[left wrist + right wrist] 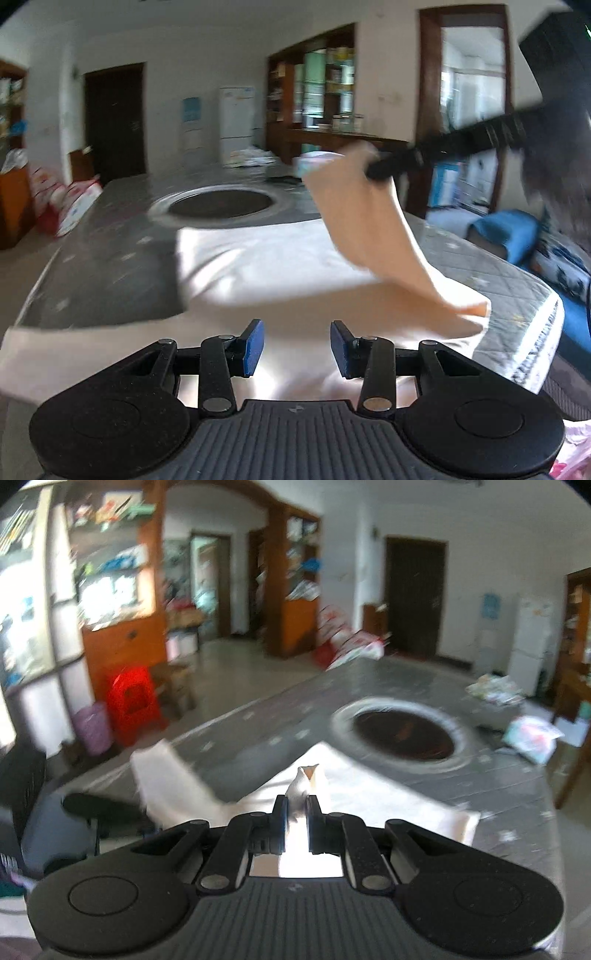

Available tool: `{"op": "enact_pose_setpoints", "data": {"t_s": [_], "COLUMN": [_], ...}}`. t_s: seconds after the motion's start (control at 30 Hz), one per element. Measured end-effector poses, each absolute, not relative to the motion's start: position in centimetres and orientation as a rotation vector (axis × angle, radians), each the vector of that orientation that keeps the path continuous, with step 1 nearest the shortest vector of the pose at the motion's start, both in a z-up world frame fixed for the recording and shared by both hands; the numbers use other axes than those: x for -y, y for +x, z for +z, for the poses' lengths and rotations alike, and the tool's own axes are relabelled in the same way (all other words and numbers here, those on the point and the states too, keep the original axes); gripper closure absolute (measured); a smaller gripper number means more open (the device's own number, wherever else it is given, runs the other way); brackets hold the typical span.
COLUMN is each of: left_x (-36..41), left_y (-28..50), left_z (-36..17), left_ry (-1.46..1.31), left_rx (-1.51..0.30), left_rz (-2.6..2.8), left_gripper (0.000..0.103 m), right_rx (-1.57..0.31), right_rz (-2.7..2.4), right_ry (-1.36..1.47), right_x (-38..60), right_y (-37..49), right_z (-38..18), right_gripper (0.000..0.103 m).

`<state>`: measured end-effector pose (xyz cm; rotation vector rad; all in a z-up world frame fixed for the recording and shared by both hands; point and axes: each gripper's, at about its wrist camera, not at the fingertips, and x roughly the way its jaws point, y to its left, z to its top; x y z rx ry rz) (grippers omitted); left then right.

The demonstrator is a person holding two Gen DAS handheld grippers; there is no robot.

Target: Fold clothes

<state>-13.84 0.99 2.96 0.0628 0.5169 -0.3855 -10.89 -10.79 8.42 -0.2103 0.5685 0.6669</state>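
Observation:
A pale pink garment (280, 266) lies spread on the grey quilted table (110, 266). My left gripper (297, 349) is open and empty, just above the garment's near part. My right gripper (297, 821) is shut on a sleeve of the garment (308, 781). In the left wrist view the right gripper (384, 168) holds that sleeve (365, 229) lifted above the garment's right side. The other sleeve (166, 786) lies out to the left in the right wrist view.
A dark round recess with a metal rim (221, 203) sits in the table beyond the garment. A blue seat (509, 236) stands right of the table. A black chair (88, 812), a red stool (133, 698) and a purple bin (94, 733) stand to the left.

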Motion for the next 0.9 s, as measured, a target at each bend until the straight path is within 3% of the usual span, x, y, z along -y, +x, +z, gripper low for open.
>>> {"op": "enact_pose_setpoints", "data": {"t_s": [0.1,0.2,0.9], "left_x": [-2.0,-2.5,-3.7], "left_y": [-13.8,-13.7,-11.1], "left_z": [2.8,2.7,2.8], "left_ry": [0.047,0.034,0.041], "left_rx": [-0.522,-0.527,-0.536], "left_rz": [-0.351,-0.34,-0.279], "left_gripper": [0.06,0.06,0.06], "right_rx": [-0.627,-0.668,-0.714], "right_rz": [0.724,0.753,0.48], "right_ry": [-0.243,-0.256,-0.238], "right_x": [8.7,7.7,19.0], "right_y": [-11.2,-12.1,-9.5], "right_z": [6.1,4.5,1.5], "right_gripper": [0.094,0.084,0.083]}}
